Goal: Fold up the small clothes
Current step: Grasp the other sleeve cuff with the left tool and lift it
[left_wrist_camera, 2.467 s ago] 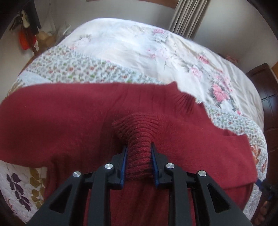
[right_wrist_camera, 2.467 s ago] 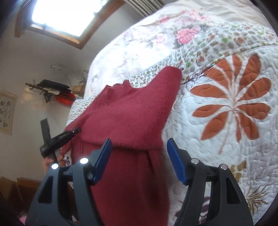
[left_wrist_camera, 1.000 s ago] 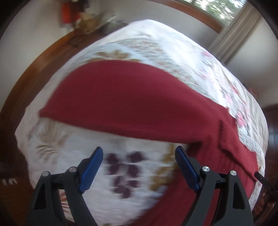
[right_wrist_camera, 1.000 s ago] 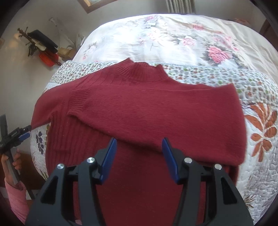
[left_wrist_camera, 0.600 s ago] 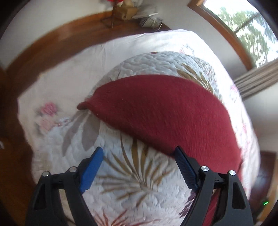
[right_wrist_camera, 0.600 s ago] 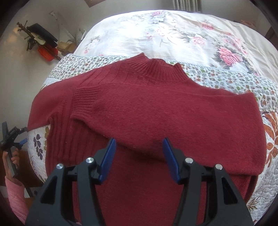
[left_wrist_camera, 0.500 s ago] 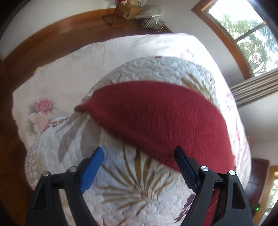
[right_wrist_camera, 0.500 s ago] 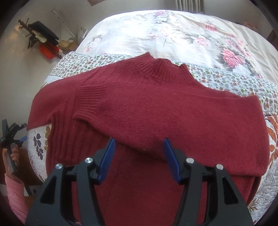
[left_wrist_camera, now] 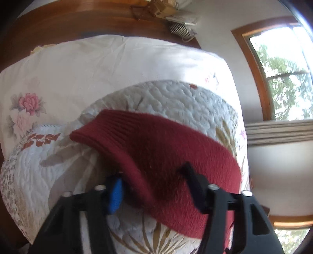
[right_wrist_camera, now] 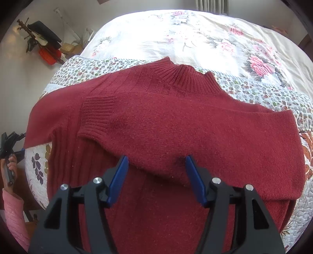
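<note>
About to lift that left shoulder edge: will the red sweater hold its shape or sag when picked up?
Probably sag: the red sweater is soft knit, and its edge already droops between the open left gripper fingers. The folded sleeve lies loose, so it may slide off. It likely grips the quilt rather than slipping.

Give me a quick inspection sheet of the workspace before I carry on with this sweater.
Surface: quilted bedspread over a floral sheet.
Job's things: red sweater lies flat; one sleeve is folded across the chest, its ribbed cuff near the other shoulder.
Clutter: nothing seen on the bed besides the sweater.
Grippers: left gripper is open, straddling a fold of sweater edge; right gripper is open over the folded sleeve's lower edge.
Cables: nothing seen.
Surroundings: window, wooden floor, basket and papers, coat stand with dark and red items.
</note>
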Tool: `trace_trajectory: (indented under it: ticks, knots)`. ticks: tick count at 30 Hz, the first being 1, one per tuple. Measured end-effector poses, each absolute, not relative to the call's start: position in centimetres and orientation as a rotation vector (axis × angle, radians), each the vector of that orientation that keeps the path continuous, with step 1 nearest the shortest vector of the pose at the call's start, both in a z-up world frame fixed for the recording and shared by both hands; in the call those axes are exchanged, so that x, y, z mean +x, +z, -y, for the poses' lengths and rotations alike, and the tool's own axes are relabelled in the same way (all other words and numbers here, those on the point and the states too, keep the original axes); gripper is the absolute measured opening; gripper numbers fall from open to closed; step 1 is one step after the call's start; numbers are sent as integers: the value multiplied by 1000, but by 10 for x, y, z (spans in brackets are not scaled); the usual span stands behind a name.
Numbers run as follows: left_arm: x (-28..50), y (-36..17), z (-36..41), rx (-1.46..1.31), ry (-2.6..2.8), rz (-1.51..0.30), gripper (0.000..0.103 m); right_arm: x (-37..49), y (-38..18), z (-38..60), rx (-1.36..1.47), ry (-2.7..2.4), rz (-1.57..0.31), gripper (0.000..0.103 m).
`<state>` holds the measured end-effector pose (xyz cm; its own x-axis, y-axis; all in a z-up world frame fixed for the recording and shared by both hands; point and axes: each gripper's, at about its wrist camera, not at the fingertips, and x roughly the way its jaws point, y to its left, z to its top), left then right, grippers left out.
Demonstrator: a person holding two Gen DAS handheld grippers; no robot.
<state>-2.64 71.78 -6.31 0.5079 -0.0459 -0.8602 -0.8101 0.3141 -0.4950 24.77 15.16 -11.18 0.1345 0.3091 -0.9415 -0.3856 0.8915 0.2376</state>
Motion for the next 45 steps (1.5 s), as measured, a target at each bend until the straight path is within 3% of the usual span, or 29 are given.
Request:
trace_trajectory:
  ticks: [1,4,12,20,35,45]
  knots:
    - [-27,-61,-719,-1153,616,-902,28,247,-112,-151,-67,505,-1344,61]
    - [-30,-53,-722,-1132,611,-855,7,246,-111,-146,-55,504,-1344,61]
    - [-14,-1,-691,-902,607,-763,6,237,-102,-134,-40,506,-1329,64]
    - [47,40,-598,-604,391,-762,6,230,-97,-110,-20,487,-1317,64]
    - [152,2,-423,-436,35,-927,6,221,-98,-51,8,410,-1306,65]
    - [172,-27,-326,-383,-131,-994,6,221,-104,-28,33,384,-1308,65]
